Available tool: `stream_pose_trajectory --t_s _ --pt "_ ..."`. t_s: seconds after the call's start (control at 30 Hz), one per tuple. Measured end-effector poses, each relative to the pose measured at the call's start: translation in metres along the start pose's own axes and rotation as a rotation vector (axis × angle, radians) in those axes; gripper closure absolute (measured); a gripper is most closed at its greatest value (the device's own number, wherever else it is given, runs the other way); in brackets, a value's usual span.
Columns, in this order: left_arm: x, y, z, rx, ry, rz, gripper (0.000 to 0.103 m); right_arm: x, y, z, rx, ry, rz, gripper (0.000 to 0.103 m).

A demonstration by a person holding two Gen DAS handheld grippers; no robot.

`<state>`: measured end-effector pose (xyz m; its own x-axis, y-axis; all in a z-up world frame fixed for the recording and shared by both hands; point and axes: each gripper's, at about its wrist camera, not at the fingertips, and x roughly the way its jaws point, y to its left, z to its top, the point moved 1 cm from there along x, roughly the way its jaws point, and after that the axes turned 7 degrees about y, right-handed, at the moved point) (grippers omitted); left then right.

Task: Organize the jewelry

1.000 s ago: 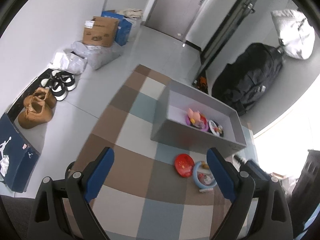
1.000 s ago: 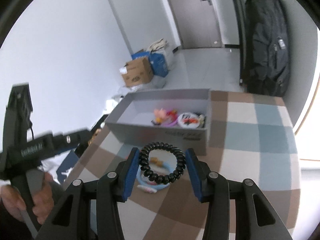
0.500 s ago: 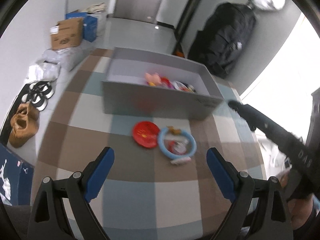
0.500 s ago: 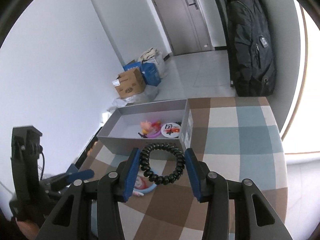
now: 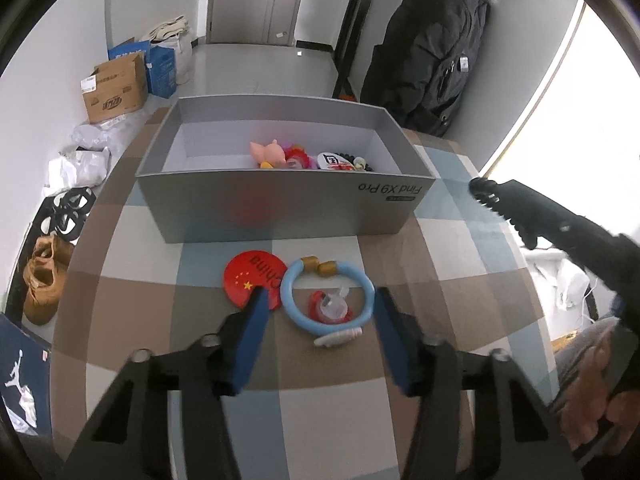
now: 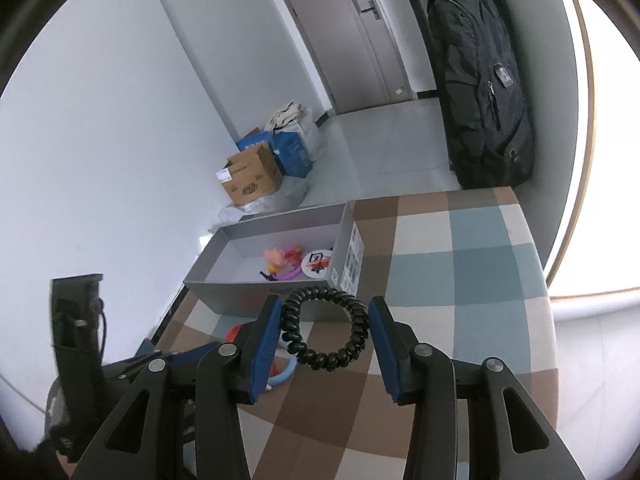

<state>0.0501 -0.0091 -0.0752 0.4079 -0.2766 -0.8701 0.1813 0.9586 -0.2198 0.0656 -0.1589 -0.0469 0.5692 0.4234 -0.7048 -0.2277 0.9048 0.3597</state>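
Gripped between the blue pads of my right claw (image 6: 324, 336) is a black spiral hair tie (image 6: 325, 328), its coil pressed against the left pad while the right pad sits just beside its other edge; whether that side truly touches I cannot tell. It hangs above the checkered cloth (image 6: 460, 280), just in front of the near corner of the grey box (image 6: 256, 294). Inside that box lie a pink pig figure (image 5: 267, 152), something red and a round white badge (image 5: 330, 159) with dark beads at its far side. My left claw (image 5: 318, 304) is spread wide and grasps nothing. Between its pads, on the cloth, lies a light blue ring (image 5: 326, 302) with two gold beads at its top, and inside the ring sits a small red and clear piece (image 5: 330, 307). A white clip (image 5: 338, 337) touches the ring's near edge. A red disc (image 5: 254, 278) with yellow stars lies just beside the ring, partly under my left pad. The box stands just beyond these. At the right edge of the left view, my right hand (image 5: 592, 400) and its claw body show.
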Motion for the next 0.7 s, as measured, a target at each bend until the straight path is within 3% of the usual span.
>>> stream_pose_trajectory --t_s 0.1,0.17,0.43,0.7 --pt "0.003 -0.003 0.001 0.009 0.003 0.002 0.067 -0.003 -0.002 0.0 0.005 -0.004 0.004 0.06" --pt "0.003 -0.006 0.0 0.023 -0.001 0.008 0.077 -0.004 -0.004 0.0 0.011 -0.004 0.007 0.06" --pt "0.005 -0.015 -0.001 0.079 0.004 0.033 0.099 -0.006 -0.005 0.0 0.017 -0.005 0.013 0.06" --pt "0.004 -0.013 0.0 0.071 0.02 0.019 0.101 -0.005 -0.005 0.0 0.018 0.0 0.014 0.06"
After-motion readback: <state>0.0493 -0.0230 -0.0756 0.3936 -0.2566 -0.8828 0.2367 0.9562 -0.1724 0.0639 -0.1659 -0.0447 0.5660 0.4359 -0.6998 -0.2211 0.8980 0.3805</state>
